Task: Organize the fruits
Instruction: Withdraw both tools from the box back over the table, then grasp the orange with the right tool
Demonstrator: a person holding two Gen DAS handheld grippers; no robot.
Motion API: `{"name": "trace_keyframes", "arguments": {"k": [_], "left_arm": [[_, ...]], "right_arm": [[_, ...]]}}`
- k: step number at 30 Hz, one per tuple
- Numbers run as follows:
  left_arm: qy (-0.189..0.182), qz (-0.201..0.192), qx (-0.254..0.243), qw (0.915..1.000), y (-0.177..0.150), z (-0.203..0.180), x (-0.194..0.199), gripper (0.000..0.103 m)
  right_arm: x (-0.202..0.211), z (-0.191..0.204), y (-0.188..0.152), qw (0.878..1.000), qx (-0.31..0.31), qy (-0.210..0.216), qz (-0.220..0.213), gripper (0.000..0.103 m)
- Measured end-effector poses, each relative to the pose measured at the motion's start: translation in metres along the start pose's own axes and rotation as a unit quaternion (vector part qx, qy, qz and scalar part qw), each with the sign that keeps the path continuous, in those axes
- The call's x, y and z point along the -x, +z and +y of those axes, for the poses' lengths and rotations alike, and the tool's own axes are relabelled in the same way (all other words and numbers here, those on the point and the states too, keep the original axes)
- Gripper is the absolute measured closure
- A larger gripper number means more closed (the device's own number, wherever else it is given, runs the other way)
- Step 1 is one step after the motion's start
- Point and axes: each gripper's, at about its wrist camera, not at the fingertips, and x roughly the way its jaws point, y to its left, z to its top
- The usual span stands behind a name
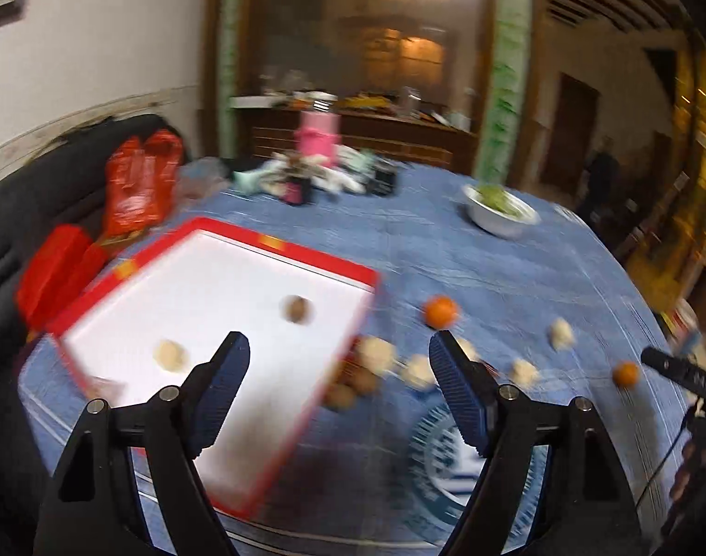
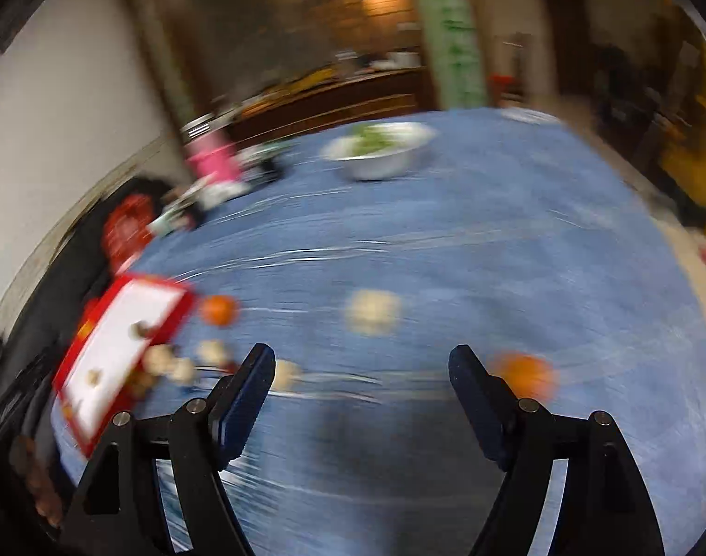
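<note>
Left gripper: jaws wide apart, nothing held, above red-rimmed white tray holding two small fruits. Right gripper: jaws wide apart, nothing held, above blue-clothed table; round orange fruit beside right finger. Blue-white round emblem on cloth: writing unreadable.

My left wrist view looking down along its fingers, close over the red-rimmed tray, my right wrist view blurred, farther right above the blue tablecloth, both sharing tray, scattered fruit, white bowl.
</note>
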Motion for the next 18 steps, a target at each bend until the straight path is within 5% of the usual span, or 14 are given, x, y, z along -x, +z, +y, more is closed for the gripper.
{"name": "trace_keyframes", "arguments": {"k": [5, 12, 14, 18], "left_arm": [[-0.028, 0.029, -0.037, 0.9985, -0.015, -0.031, -0.01, 0.023], [-0.038, 0.038, -0.062, 0.9966, -0.023, -0.055, -0.011, 0.023], [-0.037, 0.04, -0.062, 0.9965, -0.025, -0.057, -0.012, 0.023], [-0.041, 0.048, -0.062, 0.9961, -0.024, -0.062, -0.017, 0.023]], "right_arm": [[0.01, -0.06, -0.013, 0.999, -0.035, -0.038, 0.005, 0.023], [-0.02, -0.06, -0.006, 0.999, -0.019, -0.03, 0.039, 0.034], [-0.032, -0.055, -0.003, 0.998, -0.011, -0.033, 0.052, 0.04], [-0.051, -0.047, -0.001, 0.997, 0.005, -0.033, 0.067, 0.069]]}}
